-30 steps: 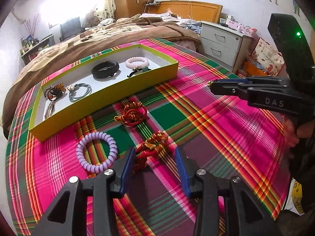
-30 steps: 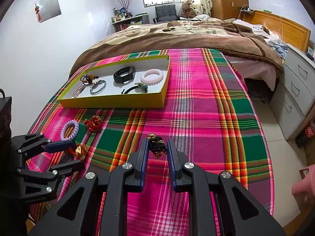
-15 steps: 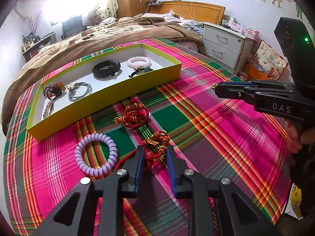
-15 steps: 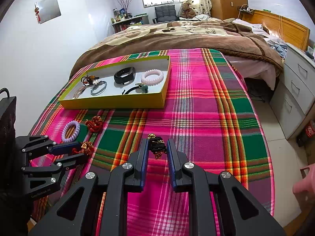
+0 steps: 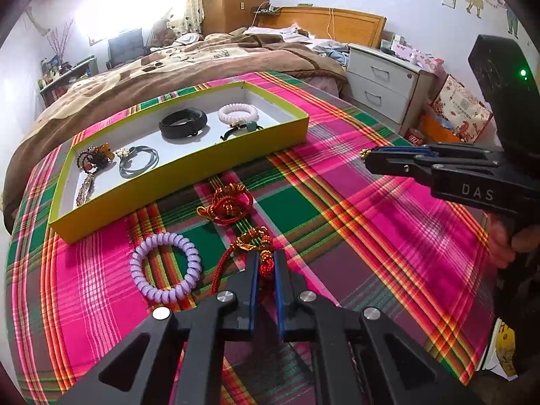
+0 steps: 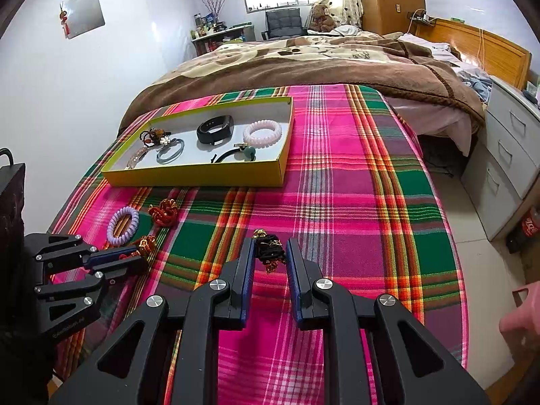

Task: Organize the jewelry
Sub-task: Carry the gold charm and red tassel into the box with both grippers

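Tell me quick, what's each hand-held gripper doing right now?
Left hand-held gripper: just closed, shut on the red knotted cord.
Right hand-held gripper: shut on the black and gold jewelry.

Box [image 5: 189, 182] sits at far side of cloth [image 5: 371, 236]; watch band [image 5: 183, 123] and coil tie [image 5: 238, 113] in it. Before the box: knotted cord [image 5: 226, 204], spiral band [image 5: 165, 266] to its left, second cord [image 5: 256, 239] nearest. Bed [image 5: 202, 64] behind.

Person's hand [image 6: 521, 314] cut off at edge
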The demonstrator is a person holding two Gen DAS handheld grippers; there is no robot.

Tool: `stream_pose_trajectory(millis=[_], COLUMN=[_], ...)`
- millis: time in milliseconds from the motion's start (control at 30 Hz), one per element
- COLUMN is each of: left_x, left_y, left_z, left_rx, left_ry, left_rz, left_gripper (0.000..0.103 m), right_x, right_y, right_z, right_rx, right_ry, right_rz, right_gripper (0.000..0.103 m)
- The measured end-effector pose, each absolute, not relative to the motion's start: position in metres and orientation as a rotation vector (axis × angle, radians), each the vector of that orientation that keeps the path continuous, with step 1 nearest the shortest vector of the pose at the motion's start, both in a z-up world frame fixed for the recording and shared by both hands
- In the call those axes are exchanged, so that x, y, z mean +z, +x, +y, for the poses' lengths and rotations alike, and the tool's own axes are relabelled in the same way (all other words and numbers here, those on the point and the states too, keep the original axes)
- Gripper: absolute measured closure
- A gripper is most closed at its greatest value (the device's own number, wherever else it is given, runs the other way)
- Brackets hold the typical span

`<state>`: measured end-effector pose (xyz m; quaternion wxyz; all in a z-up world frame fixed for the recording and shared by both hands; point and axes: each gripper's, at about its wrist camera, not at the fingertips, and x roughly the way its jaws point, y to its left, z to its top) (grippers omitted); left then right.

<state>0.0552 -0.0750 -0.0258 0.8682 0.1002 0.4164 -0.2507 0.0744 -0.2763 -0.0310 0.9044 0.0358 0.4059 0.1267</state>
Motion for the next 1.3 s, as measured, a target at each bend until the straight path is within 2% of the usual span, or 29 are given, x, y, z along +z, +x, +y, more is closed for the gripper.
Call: stream_pose_trajectory(millis=[433, 800, 1300], left_x=[0.001, 0.027, 0.016], left_y=[0.060, 0.093, 0.163], left_z=[-0.056, -0.030, 0.009], left_rx=[-0.511, -0.429, -0.270], left_ry=[0.112, 0.043, -0.072], left_rz=[0.822, 0.763, 0.789], left_gripper=[0.095, 0.095, 0.095], right_x=[-0.013, 0.008, 0.002], right_y=[0.074, 0.096, 0.167], right_z=[-0.271, -0.254, -0.224], right_rx=[0.282, 0.309, 0.298], right_ry=[0.073, 0.078, 0.042], right_rz=[0.806, 0.761, 0.769], right_gripper=[0.084, 0.084, 0.084])
